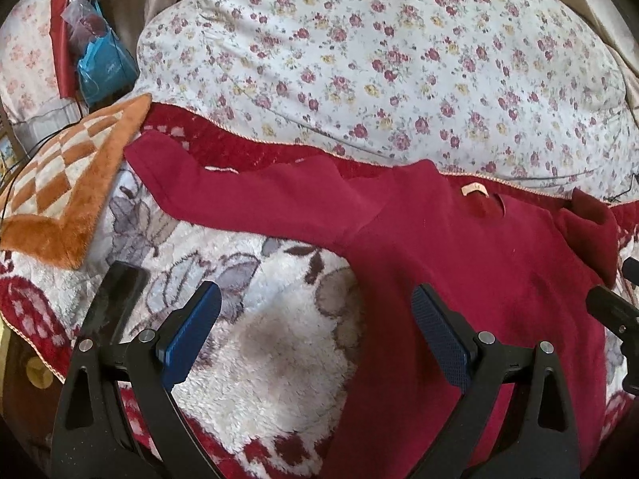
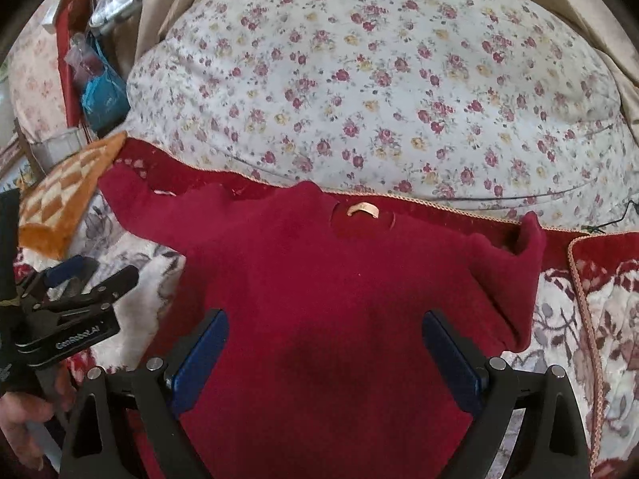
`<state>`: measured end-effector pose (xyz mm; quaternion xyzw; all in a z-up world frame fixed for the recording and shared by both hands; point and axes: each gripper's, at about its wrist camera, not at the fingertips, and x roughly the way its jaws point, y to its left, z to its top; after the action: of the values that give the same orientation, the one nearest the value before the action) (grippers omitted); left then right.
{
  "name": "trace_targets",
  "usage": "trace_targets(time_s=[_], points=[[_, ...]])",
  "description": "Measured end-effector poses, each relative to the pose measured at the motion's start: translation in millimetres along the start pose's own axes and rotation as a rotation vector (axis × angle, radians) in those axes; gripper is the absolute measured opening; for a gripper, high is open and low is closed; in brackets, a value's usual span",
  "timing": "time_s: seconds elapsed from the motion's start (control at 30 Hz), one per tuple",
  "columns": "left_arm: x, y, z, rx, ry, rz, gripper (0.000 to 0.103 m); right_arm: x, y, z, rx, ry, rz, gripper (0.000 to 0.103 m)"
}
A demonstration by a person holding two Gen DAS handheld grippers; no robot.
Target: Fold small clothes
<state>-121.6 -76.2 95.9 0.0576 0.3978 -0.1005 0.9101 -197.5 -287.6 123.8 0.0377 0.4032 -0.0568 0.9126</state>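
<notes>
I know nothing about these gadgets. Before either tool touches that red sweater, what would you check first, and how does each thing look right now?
1. Left tool open and holding nothing: ok.
2. Right tool open and holding nothing: ok.
3. Red sweater lying flat, neck label at the far side: ok.
4. Long sleeve stretched out straight toward the orange checked cushion: ok.
5. Other sleeve spread out flat: not ok, it looks bent and bunched.
6. Bottom hem smooth: cannot tell, it is hidden below the tools.
</notes>
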Motion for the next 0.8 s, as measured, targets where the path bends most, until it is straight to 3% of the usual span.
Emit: trace_targets(time_s=[0.23,0.8], points=[[6.2,-10.5,-7.6,0.027,0.031,-0.002,0.096,9.8,-8.4,-8.2,0.010,0.038,-0.012,0.096],[15.1,-17.6,-5.3,0.020,0.054,-0.038,0.096,26.0,-30.3,-8.9,0.078,0.035,-0.065,0.096]])
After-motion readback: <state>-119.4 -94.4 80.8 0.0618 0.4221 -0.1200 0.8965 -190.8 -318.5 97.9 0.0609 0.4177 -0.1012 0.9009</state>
